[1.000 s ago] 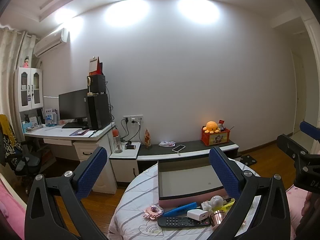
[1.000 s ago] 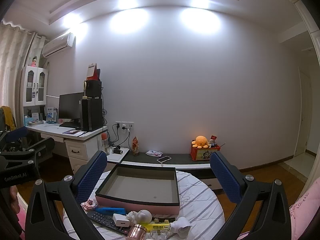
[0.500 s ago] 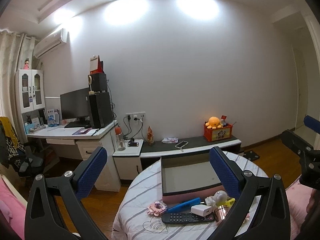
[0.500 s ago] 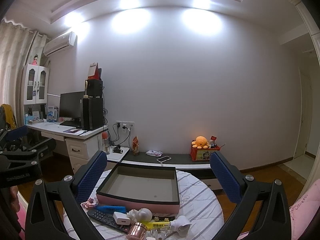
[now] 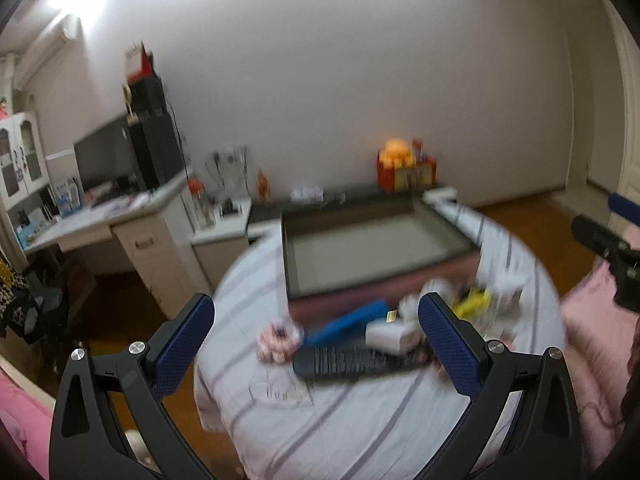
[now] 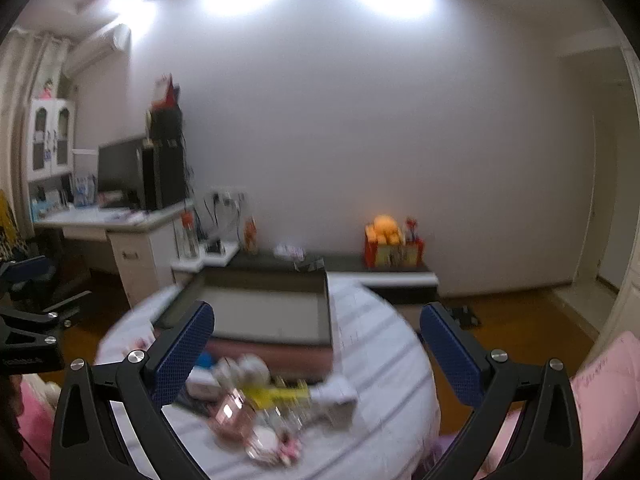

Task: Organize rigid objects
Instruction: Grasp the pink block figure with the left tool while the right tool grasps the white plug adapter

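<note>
Table: round table [image 5: 360,420] under a striped white cloth, carrying the tray and a cluster of small things; both views are motion-blurred.
Tray: shallow box [image 5: 372,248] with dark rim and pink outer wall, toward the far edge of the table, nothing seen inside it; also in the right wrist view [image 6: 256,312].
Remote: black remote control [image 5: 352,360] lies flat near the front edge of the cluster, roughly crosswise.
Blue item: long blue thing [image 5: 348,322] lies tilted between the remote and the tray's front wall; its kind cannot be told.
White block: small white box-like thing [image 5: 390,336] just beside the remote's far side.
Pink item: small pink and white thing [image 5: 278,340] at the left end of the cluster, near the remote's left end.
Yellow item: yellow thing [image 6: 276,394] in the middle of the cluster in front of the tray, too blurred to name.
Copper item: shiny copper-coloured thing [image 6: 230,410] just in front of the yellow one.
Left gripper: left gripper [image 5: 316,344] hangs above the near edge of the table, fingers spread wide, nothing between them.
Right gripper: right gripper [image 6: 316,344] hangs above the cluster, fingers spread wide, holding nothing.
Room: desk [image 6: 120,220] with a monitor stands at the left wall.
</note>
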Available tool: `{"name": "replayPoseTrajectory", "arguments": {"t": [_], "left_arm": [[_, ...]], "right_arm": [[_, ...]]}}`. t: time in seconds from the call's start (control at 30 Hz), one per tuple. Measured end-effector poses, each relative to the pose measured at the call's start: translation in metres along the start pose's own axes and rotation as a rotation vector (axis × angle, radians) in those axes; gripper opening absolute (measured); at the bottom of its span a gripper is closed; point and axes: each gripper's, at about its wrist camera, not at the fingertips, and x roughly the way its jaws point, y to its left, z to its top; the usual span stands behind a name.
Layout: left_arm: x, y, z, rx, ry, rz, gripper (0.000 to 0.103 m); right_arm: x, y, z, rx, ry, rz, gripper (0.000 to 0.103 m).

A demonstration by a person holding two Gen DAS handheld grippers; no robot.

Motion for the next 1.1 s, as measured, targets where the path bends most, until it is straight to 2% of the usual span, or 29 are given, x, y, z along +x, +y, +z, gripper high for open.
{"name": "replayPoseTrajectory", "arguments": {"t": [0.13, 0.23, 0.43, 0.57, 0.73, 0.93, 1.1], "left_arm": [[0.035, -0.004, -0.029, 0.003, 0.131, -0.037, 0.103], [0.053, -0.005, -0.045, 0.005, 0.198, -0.040, 0.103], [0.084, -0.007, -0.063, 0.009, 0.282, -0.034, 0.103], [0.093, -0.011, -0.066, -0.007, 0.309, -0.043, 0.103], [0.097, -0.012, -0.058, -0.020, 0.296, -0.079, 0.103], [0.112, 0.027, -0.056, -0.092, 0.324, 0.034, 0.103], [0.130, 0.040, -0.058, -0.096, 0.356, 0.068, 0.103]], "right_arm": [[0.028, -0.011, -0.031, 0.014, 0.107, -0.016, 0.103], [0.044, -0.016, -0.057, 0.013, 0.178, -0.010, 0.103], [0.073, -0.024, -0.093, 0.018, 0.289, -0.012, 0.103], [0.084, -0.032, -0.104, 0.023, 0.318, -0.008, 0.103], [0.096, -0.040, -0.106, 0.035, 0.333, 0.001, 0.103], [0.107, -0.040, -0.105, 0.039, 0.339, 0.026, 0.103], [0.120, -0.041, -0.106, 0.044, 0.356, 0.032, 0.103]]}}
